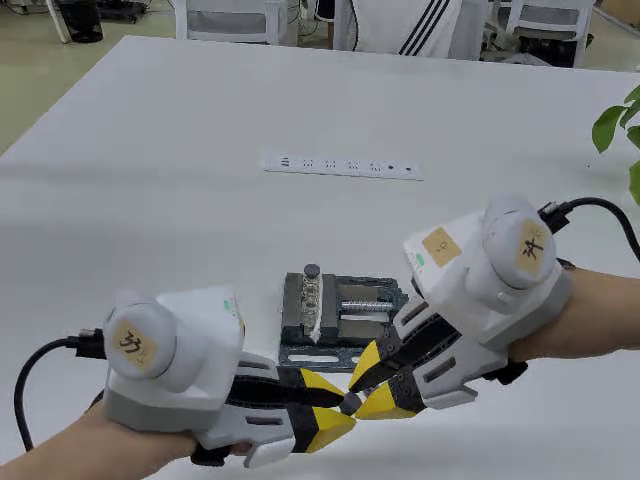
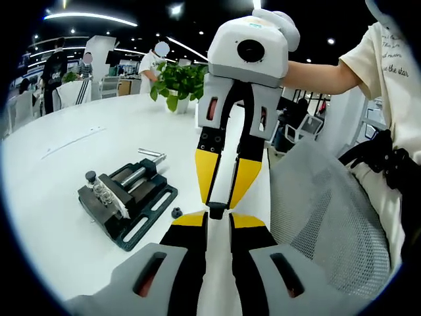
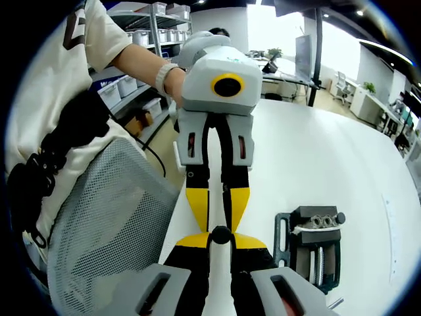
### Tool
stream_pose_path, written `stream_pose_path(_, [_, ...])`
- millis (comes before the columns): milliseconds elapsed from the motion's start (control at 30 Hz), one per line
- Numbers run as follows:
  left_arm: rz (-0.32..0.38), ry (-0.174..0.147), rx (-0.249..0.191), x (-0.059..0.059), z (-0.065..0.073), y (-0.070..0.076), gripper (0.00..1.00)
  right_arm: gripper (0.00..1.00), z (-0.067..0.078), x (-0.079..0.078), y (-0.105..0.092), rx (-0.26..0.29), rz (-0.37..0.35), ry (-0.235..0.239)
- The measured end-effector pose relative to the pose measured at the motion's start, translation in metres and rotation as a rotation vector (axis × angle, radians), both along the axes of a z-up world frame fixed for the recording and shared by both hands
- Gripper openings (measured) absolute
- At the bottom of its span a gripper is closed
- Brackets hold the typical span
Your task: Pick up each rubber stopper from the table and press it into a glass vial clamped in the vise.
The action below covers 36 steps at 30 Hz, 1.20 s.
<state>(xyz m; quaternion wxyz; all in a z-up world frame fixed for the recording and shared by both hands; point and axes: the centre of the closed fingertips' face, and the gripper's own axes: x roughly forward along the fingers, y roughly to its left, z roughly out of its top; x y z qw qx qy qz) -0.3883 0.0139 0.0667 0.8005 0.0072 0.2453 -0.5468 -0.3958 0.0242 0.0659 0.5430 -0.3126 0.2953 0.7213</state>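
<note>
Near the table's front edge my two grippers meet tip to tip on one small dark rubber stopper (image 1: 349, 403). The left gripper (image 1: 340, 414) comes in from the left and the right gripper (image 1: 358, 397) from the upper right. In the left gripper view the stopper (image 2: 216, 210) sits just past my own yellow tips, pinched by the right gripper's fingertips (image 2: 208, 187). The right gripper view has it (image 3: 221, 234) between my own tips. The vise (image 1: 335, 322) holds glass vials (image 1: 311, 300); the far one wears a dark stopper (image 1: 312, 271). A loose stopper (image 2: 176, 212) lies by the vise (image 2: 125, 197).
A white power strip (image 1: 342, 166) lies across the table behind the vise. A mesh office chair (image 2: 322, 217) stands at the table's near edge beside the person. Green plant leaves (image 1: 618, 125) reach in at the right edge. Chairs stand at the far end.
</note>
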Motion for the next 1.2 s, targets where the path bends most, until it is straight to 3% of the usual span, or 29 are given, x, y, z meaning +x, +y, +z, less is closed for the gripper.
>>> stream_pose_path(233, [0.058, -0.021, 0.029, 0.006, -0.005, 0.01, 0.34, 0.06, -0.002, 0.007, 0.001, -0.005, -0.017, -0.022])
stream_pose_path(333, [0.097, -0.042, 0.044, 0.011, -0.008, 0.017, 0.46, 0.06, -0.003, 0.009, 0.0, -0.009, -0.021, -0.026])
stream_pose_path(467, [0.164, -0.047, 0.049, 0.018, -0.014, 0.029, 0.64, 0.06, -0.006, 0.009, 0.0, -0.023, -0.037, -0.007])
stream_pose_path(533, [0.201, -0.069, 0.067, 0.022, -0.018, 0.037, 0.72, 0.06, -0.008, 0.011, -0.001, -0.029, -0.037, -0.014])
stream_pose_path(733, [0.289, -0.078, 0.08, 0.027, -0.022, 0.052, 0.97, 0.06, -0.01, 0.011, -0.003, -0.046, -0.033, -0.011])
stream_pose_path(767, [0.304, -0.094, 0.082, 0.03, -0.022, 0.057, 0.99, 0.06, -0.011, 0.012, -0.003, -0.05, -0.032, -0.009])
stream_pose_path(933, [0.335, -0.085, 0.084, 0.036, -0.03, 0.072, 0.99, 0.06, -0.014, 0.014, -0.005, -0.064, -0.024, -0.012])
stream_pose_path(1200, [0.379, -0.089, 0.08, 0.038, -0.026, 0.085, 0.99, 0.06, -0.015, 0.029, -0.009, -0.087, -0.022, -0.032])
